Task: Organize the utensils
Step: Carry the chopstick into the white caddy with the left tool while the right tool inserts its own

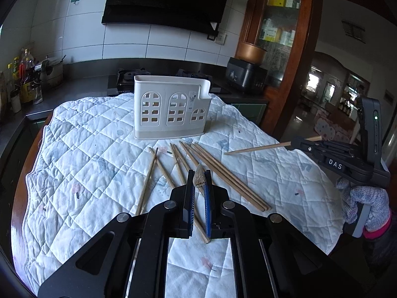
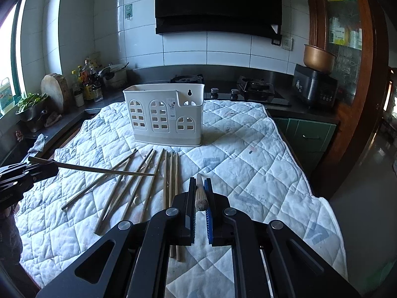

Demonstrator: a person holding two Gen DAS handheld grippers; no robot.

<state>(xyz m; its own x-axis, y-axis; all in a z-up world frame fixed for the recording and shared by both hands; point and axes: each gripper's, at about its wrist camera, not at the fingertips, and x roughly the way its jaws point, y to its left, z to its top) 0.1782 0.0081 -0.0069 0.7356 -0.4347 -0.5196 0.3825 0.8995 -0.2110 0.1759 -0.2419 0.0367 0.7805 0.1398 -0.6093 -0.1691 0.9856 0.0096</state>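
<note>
Above a quilted table, the left gripper and right gripper each pinch one chopstick end-on. Loose chopsticks lie at 11 o'clock of the right gripper; the holder stands at 12.

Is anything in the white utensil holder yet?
No: the white utensil holder shows no chopsticks above its rim; loose chopsticks lie on the quilted cloth.
</note>
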